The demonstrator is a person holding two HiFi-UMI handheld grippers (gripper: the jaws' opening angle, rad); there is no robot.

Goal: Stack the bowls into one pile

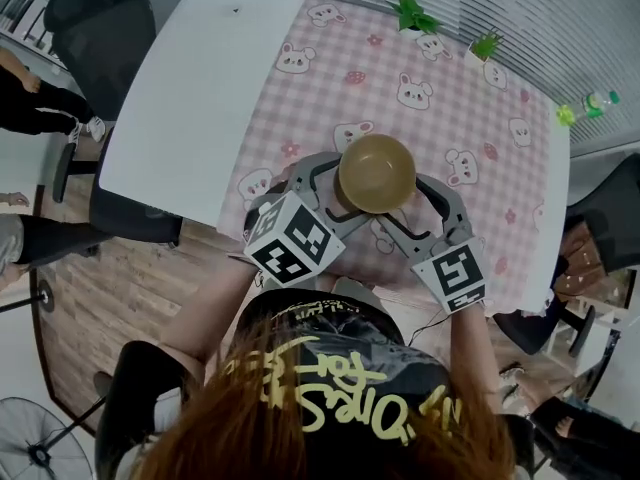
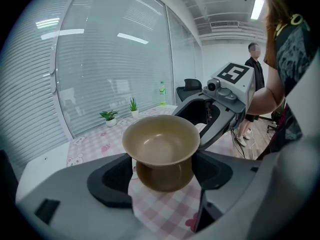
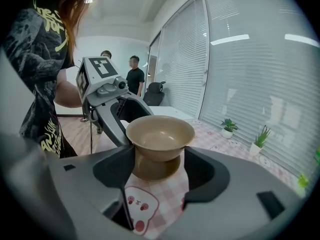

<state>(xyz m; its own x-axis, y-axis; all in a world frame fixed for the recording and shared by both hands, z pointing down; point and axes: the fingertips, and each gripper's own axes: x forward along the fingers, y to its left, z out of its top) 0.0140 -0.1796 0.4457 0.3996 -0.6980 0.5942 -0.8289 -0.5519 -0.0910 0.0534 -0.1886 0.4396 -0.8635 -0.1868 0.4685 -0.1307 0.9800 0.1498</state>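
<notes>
Two brown bowls stand as one pile on the pink checked cloth (image 1: 450, 118). The upper bowl (image 1: 377, 173) (image 2: 161, 141) (image 3: 160, 133) sits in the lower bowl (image 2: 165, 178) (image 3: 156, 171), which the head view hides. My left gripper (image 1: 338, 190) (image 2: 162, 170) reaches in from the left, open, its jaws flanking the lower bowl closely. From the other side my right gripper (image 1: 408, 208) (image 3: 158, 166) does the same, open, with a slim gap at one pad. The two grippers face each other across the pile.
Two small potted plants (image 1: 413, 15) (image 1: 485, 45) stand at the cloth's far edge, and a green bottle (image 1: 590, 105) beyond it. The bare white tabletop (image 1: 200, 98) lies left. A black chair (image 1: 100, 18) is at the far left; people (image 3: 134, 74) stand behind.
</notes>
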